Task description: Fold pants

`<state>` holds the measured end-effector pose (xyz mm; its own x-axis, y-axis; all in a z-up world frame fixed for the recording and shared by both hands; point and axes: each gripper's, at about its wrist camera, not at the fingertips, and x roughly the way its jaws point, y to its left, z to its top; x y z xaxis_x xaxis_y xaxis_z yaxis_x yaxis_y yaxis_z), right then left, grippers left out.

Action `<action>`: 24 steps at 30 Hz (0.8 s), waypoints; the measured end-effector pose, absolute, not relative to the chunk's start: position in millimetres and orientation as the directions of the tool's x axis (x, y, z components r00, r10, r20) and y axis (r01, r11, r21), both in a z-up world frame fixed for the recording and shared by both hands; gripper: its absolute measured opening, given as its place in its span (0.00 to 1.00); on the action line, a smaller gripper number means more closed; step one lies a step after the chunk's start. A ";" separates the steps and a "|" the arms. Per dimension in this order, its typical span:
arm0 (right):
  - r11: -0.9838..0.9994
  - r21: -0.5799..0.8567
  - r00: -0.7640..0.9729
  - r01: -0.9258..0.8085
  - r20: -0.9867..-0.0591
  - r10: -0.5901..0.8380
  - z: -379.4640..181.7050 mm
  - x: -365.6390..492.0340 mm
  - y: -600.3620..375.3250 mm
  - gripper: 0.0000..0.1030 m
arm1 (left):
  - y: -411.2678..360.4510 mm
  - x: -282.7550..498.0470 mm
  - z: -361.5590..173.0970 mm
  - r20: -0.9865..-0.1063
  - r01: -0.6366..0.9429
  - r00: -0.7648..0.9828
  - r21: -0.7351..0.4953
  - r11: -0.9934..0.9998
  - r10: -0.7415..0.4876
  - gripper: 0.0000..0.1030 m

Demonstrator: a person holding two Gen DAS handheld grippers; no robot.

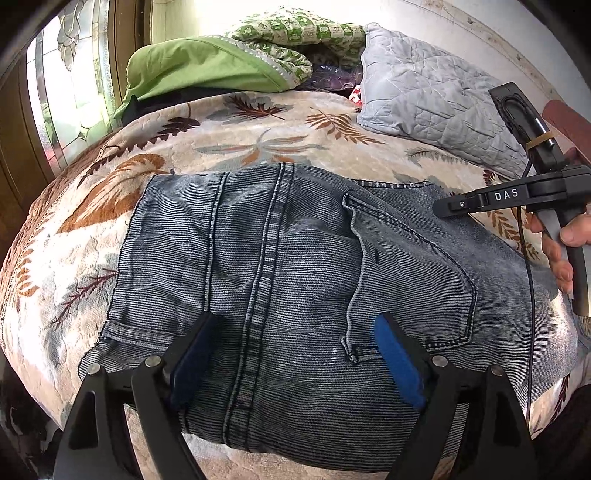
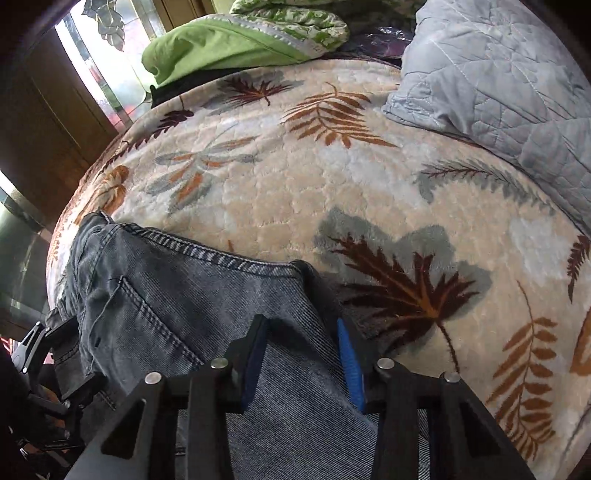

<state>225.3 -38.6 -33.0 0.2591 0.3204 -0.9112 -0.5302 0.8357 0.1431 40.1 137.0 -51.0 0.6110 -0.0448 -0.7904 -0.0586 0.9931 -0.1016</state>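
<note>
Grey-blue denim pants (image 1: pixel 295 266) lie folded on the leaf-patterned bed blanket (image 1: pixel 258 147), back pocket (image 1: pixel 410 266) up. My left gripper (image 1: pixel 295 350) hovers open over the near part of the pants, blue pads wide apart, holding nothing. My right gripper shows in the left wrist view (image 1: pixel 443 208) at the pants' right edge, held by a hand. In the right wrist view the right gripper (image 2: pixel 303 347) has its jaws partly apart around the pants' edge (image 2: pixel 184 295); I cannot tell if the pads press the cloth.
A green pillow (image 1: pixel 207 70), a patterned green cover (image 1: pixel 291 33) and a grey quilted pillow (image 1: pixel 432 92) lie at the back of the bed. A window (image 1: pixel 70 92) and wooden wall are at left. The blanket (image 2: pixel 332 177) is bare beyond the pants.
</note>
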 end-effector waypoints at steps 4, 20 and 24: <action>0.833 0.111 0.247 -0.542 -0.926 0.285 -39.9 230.3 -33.0 0.02 | 136.7 40.6 -51.3 -0.790 -0.059 0.611 -0.104 0.993 -0.046 0.86; 0.911 -0.006 0.448 -0.412 -0.872 0.196 -15.4 217.6 -48.8 0.10 | 133.4 41.4 -52.3 -0.788 -0.065 0.615 -0.086 0.994 -0.028 0.88; 0.917 0.097 0.435 -0.387 -0.857 0.275 -1.1 180.8 -63.3 0.10 | 132.6 42.2 -52.6 -0.789 -0.072 0.614 -0.083 0.994 -0.021 0.89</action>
<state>180.8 -63.3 -1.1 0.4353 0.2746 -0.8574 -0.3872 0.9169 0.0971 42.2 132.6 -52.6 0.6140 -0.0214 -0.7890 -0.0717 0.9940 -0.0828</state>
